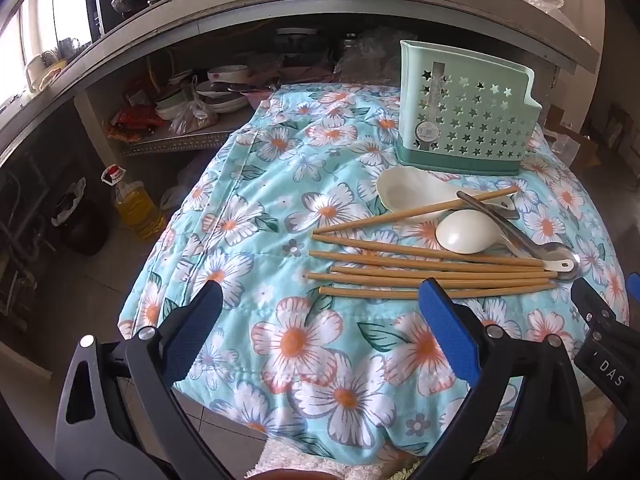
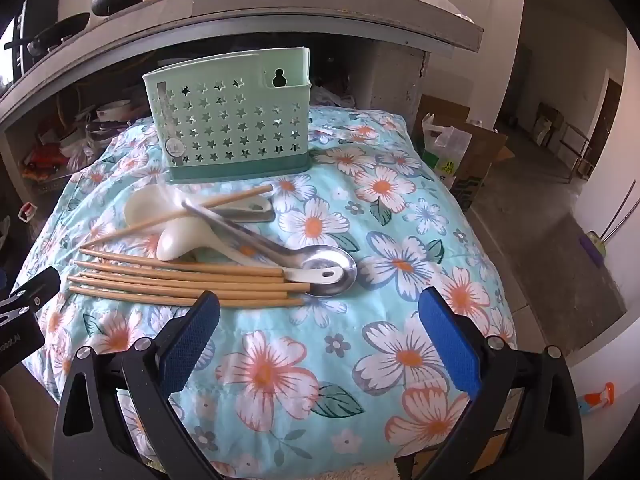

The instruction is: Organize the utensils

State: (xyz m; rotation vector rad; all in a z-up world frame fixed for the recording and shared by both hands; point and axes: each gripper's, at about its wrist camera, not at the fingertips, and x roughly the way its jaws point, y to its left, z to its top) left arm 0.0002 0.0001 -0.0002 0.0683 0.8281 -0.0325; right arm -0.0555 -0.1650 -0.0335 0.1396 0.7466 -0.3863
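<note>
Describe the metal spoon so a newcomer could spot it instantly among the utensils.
Start at the mint-green star-punched utensil holder standing at the back of the floral cloth. In front of it lies a heap of wooden chopsticks and white ceramic spoons. The metal spoon is the only shiny silver piece, its round bowl at the heap's right end, handle slanting back toward the holder.

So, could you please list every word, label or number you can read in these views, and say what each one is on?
"DAS": on the black body of the right gripper, at the left wrist view's right edge.
Mirrored, cut-off letters on the left gripper: unreadable.
Round sticker on the green utensil holder: too blurred.
Red label on the oil bottle: too small.
</note>
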